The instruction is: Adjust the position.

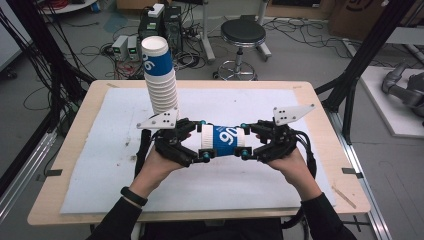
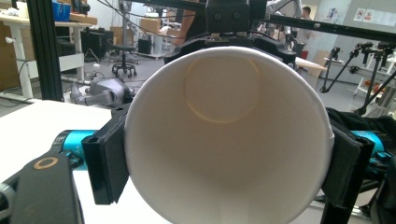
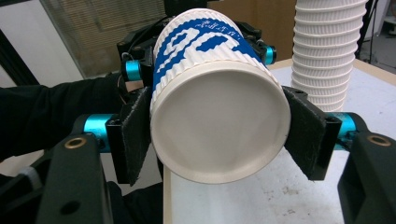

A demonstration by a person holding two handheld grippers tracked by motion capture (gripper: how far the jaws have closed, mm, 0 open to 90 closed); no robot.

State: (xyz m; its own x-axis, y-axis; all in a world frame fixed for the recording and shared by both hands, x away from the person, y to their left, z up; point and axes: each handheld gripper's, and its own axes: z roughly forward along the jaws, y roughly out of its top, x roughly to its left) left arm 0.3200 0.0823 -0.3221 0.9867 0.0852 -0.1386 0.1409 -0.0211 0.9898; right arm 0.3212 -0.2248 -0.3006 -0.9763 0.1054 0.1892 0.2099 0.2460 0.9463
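Observation:
A white ribbed paper cup [image 1: 223, 140] with a blue printed band lies level above the table, held between both grippers. My left gripper [image 1: 202, 142] is shut on its open mouth end; in the left gripper view the black pads [image 2: 107, 163] press on the rim of the cup [image 2: 229, 140] from both sides, and I look straight into it. My right gripper [image 1: 245, 141] is shut on the base end; its pads [image 3: 135, 135] clamp the cup [image 3: 219, 121] just behind its flat bottom. A tall stack of the same cups [image 1: 160, 80] stands upright behind the left gripper.
A white sheet [image 1: 250, 100] covers most of the wooden table [image 1: 325, 125]. The cup stack [image 3: 327, 51] is close to the held cup. Beyond the table's far edge stand a black stool [image 1: 243, 35], boxes of electronics and cables on the floor. Black frame posts flank the table.

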